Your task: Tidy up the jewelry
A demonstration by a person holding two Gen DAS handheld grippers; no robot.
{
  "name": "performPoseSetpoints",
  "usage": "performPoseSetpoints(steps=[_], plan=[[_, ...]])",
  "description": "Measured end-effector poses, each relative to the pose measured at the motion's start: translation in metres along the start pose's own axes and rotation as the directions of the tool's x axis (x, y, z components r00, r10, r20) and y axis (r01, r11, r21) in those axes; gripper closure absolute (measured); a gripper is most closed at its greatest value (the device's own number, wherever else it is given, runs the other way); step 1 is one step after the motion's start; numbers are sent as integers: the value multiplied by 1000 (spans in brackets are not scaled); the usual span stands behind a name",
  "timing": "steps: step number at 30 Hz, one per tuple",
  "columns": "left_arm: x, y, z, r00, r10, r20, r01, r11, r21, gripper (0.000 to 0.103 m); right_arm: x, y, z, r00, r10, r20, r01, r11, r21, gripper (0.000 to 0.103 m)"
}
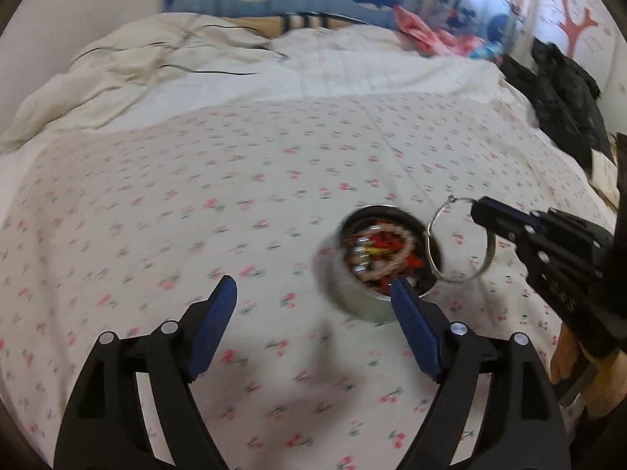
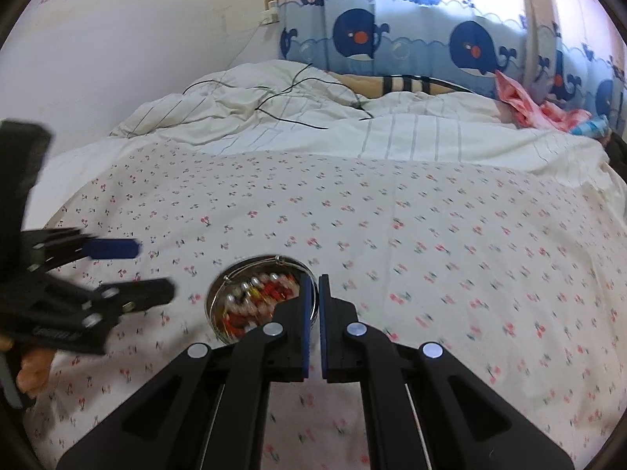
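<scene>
Left gripper: jaws wide, empty. Right gripper, clamped on a silver bangle, hangs at three o'clock of the round tin of beads on the cherry-print sheet. No legible writing.

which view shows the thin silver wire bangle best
The left wrist view: the thin silver wire bangle hangs whole and side-on from the shut right gripper, beside the round metal tin. The right wrist view shows only an arc over the tin, the rest hidden by its fingers.
</scene>
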State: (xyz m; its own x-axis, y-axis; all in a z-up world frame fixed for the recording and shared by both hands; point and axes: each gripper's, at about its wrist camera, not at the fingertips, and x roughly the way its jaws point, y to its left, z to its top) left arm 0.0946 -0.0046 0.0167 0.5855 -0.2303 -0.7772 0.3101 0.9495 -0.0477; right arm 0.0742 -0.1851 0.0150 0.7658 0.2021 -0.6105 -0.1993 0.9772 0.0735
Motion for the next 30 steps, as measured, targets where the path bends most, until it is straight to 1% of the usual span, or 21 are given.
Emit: performPoseSetpoints(steps=[3,6,11,16,22,23,25,26,30], plan=[[1,15,-2,999,39,1,-39,999,-38,24,16,9,4,1000,-4,-25,3,1000,-22,99],[2,19,1,998,56,8,-56,997,-52,23,30,14,2,999,-3,-51,1,999,-35,99],[-3,13,2,997,69,32,-68,997,-29,18,47,16,1,997,-9,-81,5,999,-45,98],[-2,4,0,996,78,35,-78,997,-2,17,56,18,0,995,-24,-101,18,998,-56,98],[-6,-3,-1,994,94,55,-95,995,20,16,64,22,-3,992,-49,-118,41,997,-70,97],[-6,-3,-1,994,97,57,-98,995,22,15,64,22,-4,991,-50,-120,42,997,-70,94],[-7,-4,-1,993,99,61,-101,995,23,15,60,19,-4,994,-46,-102,41,998,-53,58],[-8,-4,-2,993,102,63,-104,994,24,14,58,19,-4,995,-44,-94,40,998,-46,56],[-11,-5,-1,990,115,78,-117,993,28,13,43,17,1,997,-43,-68,41,999,-32,55]])
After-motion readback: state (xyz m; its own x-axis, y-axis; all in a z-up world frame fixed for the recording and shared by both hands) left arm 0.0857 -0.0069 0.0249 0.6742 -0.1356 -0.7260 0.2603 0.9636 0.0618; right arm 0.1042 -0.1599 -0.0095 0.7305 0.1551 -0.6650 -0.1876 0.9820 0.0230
